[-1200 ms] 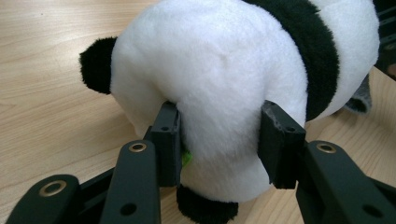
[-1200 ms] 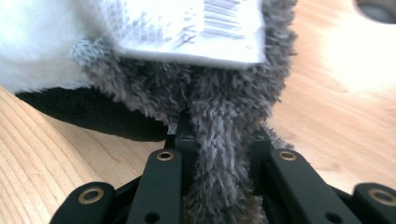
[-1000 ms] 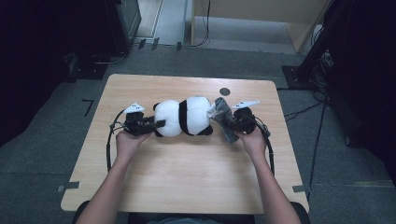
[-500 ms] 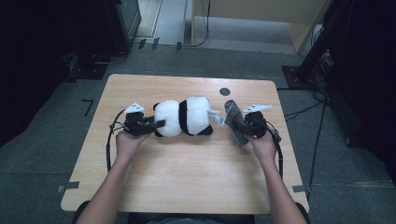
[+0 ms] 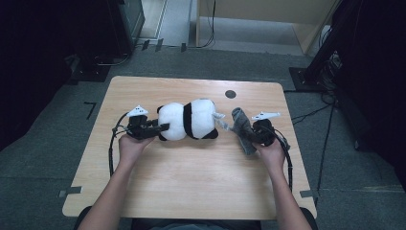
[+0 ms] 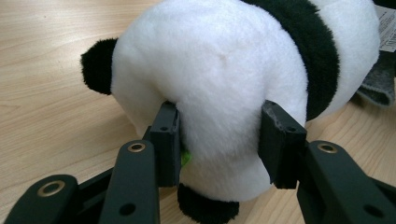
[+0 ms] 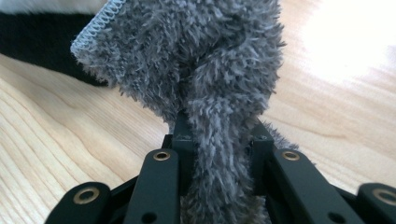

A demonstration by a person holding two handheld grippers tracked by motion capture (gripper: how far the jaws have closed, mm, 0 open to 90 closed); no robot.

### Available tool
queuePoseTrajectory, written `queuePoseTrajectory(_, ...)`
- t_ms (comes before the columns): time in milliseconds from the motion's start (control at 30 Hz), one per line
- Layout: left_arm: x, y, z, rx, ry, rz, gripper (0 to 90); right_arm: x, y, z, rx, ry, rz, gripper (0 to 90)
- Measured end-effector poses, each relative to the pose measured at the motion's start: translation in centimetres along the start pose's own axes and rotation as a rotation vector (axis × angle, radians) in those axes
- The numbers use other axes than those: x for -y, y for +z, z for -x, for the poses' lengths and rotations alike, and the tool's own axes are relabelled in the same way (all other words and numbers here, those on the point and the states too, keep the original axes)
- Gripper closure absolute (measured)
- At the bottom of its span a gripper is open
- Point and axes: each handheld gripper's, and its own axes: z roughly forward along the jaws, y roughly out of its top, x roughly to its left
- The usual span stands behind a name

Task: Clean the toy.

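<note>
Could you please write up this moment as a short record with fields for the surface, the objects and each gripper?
surface: wooden table
toy: panda plush, lying on its side at mid-table
cloth: grey fuzzy cloth, right of the panda
left gripper: shut on the panda's white end
right gripper: shut on a bunched fold of the cloth

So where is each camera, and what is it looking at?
High view: above the person's side, looking down at the table; both forearms and hands show.
Left gripper view: on the left gripper, facing the toy panda its fingers squeeze.
Right gripper view: on the right gripper, facing the grey cloth it pinches.
Shared: panda and cloth.
</note>
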Motion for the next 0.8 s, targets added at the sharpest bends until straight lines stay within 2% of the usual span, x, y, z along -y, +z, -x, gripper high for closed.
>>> queuePoseTrajectory(367, 0.3, -0.1, 0.1, -0.001, -0.005, 0.016, 54.8, 0.8, 1.3, 0.1, -0.001, -0.006, -0.029, 67.7)
queuePoseTrajectory(567, 0.2, -0.2, 0.1, 0.002, -0.012, 0.02, 55.0, 1.0, 1.5, 0.3, -0.018, -0.003, -0.027, 57.0)
queuePoseTrajectory(667, 0.2, -0.3, 0.1, 0.014, -0.035, 0.036, 56.1, 0.8, 1.3, 0.1, -0.019, -0.018, -0.022, 47.6)
queuePoseTrajectory(800, 0.2, -0.5, 0.2, 0.007, -0.036, 0.046, 58.0, 0.4, 0.6, -0.3, -0.01, -0.038, 0.028, 37.3)
